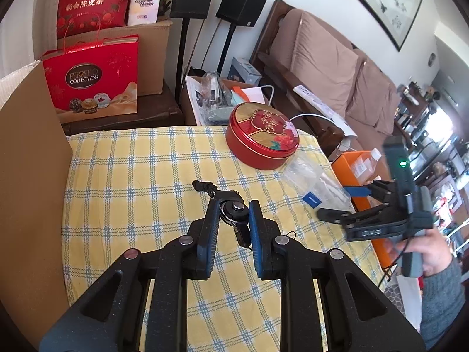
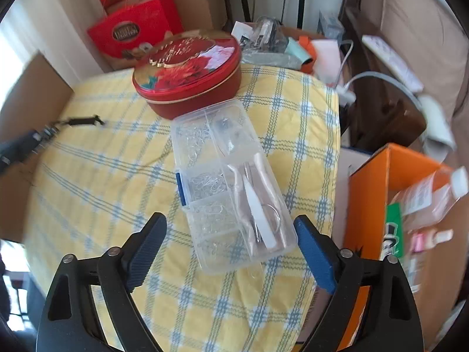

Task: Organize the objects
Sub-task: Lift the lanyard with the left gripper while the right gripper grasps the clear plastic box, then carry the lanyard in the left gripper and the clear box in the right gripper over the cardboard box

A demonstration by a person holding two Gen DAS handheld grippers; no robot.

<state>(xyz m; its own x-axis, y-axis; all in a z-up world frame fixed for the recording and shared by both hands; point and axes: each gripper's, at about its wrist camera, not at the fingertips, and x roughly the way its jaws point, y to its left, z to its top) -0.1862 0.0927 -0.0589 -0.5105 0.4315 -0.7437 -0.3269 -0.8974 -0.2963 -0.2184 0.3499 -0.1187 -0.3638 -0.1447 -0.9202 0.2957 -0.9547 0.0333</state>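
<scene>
Two grippers: both working over the yellow checked cloth (image 1: 132,176).
Left gripper (image 1: 233,208): clamping a black clip (image 1: 231,208) just above the cloth.
Right gripper (image 2: 231,249): gaping wide, straddling a clear plastic box (image 2: 231,182) without pressing it.
Red tin (image 2: 187,73): sitting just behind the box.

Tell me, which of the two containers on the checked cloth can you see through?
The flat plastic organizer box, showing small metal bits in its compartments. The round red tin behind it is opaque.

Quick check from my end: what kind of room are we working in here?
Most likely a home living room, cluttered with storage. A cushioned sofa sits under a framed painting, speakers on stands line the wall, and gift bags and cardboard boxes surround the checked-cloth table.
</scene>
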